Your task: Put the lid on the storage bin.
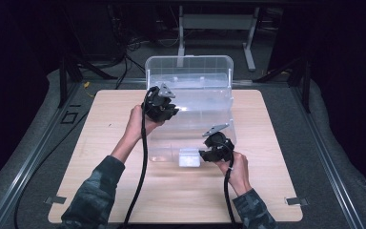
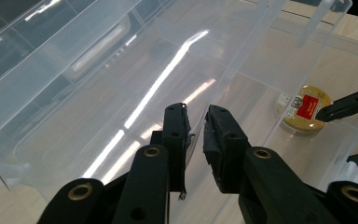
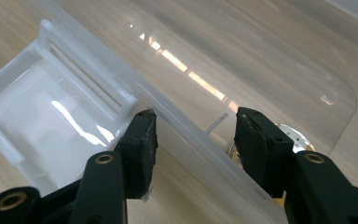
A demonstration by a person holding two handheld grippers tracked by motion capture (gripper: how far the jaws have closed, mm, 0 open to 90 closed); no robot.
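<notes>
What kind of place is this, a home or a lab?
Most likely a lab or recording space. A bare wooden board lies on grey padding with metal rails, the room around is dark, and loose cables and a desk frame stand behind a clear bin.

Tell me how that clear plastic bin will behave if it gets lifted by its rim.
The clear plastic bin looks thin-walled, so it is probably light and may flex where the left gripper pinches its wall. Its glossy surface could be slippery. The small round tin lying inside would likely slide if the bin tilts.
</notes>
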